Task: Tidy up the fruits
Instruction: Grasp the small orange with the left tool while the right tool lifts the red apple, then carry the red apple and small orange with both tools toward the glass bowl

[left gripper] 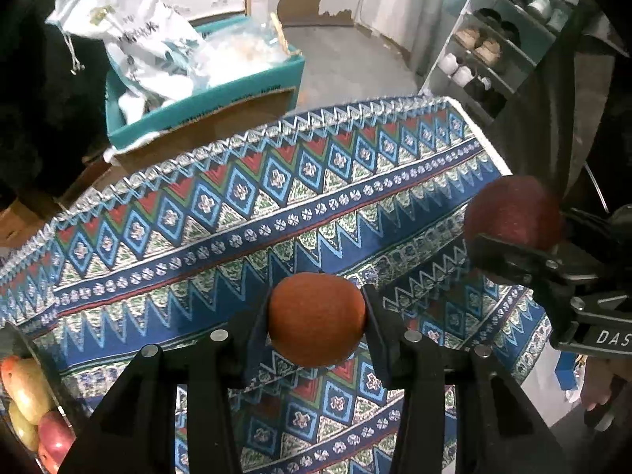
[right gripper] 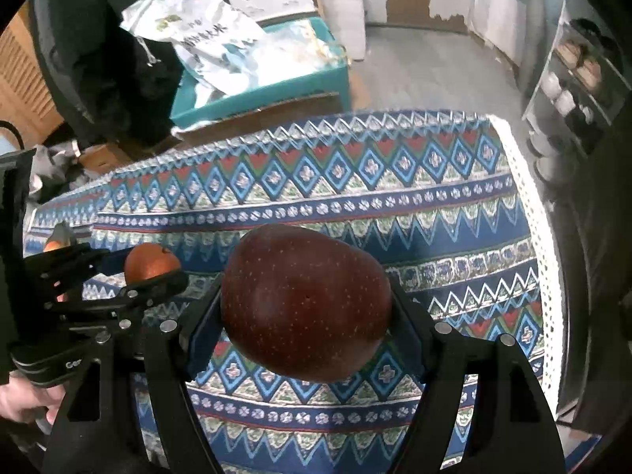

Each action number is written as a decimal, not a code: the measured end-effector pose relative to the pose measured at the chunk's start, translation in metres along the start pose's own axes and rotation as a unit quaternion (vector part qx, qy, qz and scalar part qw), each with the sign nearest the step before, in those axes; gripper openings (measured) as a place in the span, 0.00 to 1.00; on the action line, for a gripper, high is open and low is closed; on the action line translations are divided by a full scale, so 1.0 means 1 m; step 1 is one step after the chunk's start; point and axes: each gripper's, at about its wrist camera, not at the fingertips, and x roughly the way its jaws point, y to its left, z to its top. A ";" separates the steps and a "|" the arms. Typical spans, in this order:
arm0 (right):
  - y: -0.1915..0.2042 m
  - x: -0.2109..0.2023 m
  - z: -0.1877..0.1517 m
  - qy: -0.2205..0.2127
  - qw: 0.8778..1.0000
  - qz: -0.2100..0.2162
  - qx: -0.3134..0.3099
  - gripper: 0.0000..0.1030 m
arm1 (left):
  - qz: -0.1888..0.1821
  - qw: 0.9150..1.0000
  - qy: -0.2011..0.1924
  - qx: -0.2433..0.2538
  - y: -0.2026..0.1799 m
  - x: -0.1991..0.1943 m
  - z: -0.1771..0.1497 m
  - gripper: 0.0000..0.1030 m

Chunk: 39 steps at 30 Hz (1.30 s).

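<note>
My left gripper (left gripper: 316, 316) is shut on an orange (left gripper: 316, 318) and holds it above the patterned tablecloth (left gripper: 237, 213). My right gripper (right gripper: 306, 308) is shut on a dark red apple (right gripper: 306, 302), also above the cloth. In the left wrist view the right gripper (left gripper: 509, 233) with the apple (left gripper: 513, 213) is at the right. In the right wrist view the left gripper (right gripper: 154, 272) with the orange (right gripper: 152, 261) is at the left. Several apples (left gripper: 29, 407) lie in a container at the lower left edge of the left wrist view.
Beyond the table's far edge stands a teal cardboard box (left gripper: 205, 110) with white bags (left gripper: 130, 35) in it. A shoe rack (left gripper: 497, 43) stands at the far right. The table's right edge has a white lace border (right gripper: 541, 237). Grey floor lies behind.
</note>
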 end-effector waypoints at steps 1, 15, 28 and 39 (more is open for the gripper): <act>0.002 -0.003 0.001 -0.003 1.000 0.001 -0.002 0.73 | 0.000 1.000 -0.003 0.002 -0.003 -0.002 0.001 0.44; 0.043 -0.048 0.009 -0.047 0.998 0.023 -0.037 0.73 | -0.019 0.998 -0.067 -0.007 -0.003 -0.081 -0.005 0.44; 0.099 -0.083 0.014 -0.080 0.992 0.051 -0.082 0.73 | -0.007 0.994 -0.109 -0.019 0.025 -0.134 -0.025 0.44; 0.147 -0.097 0.016 -0.089 0.986 0.079 -0.120 0.73 | -0.008 0.991 -0.128 -0.047 0.062 -0.166 -0.052 0.44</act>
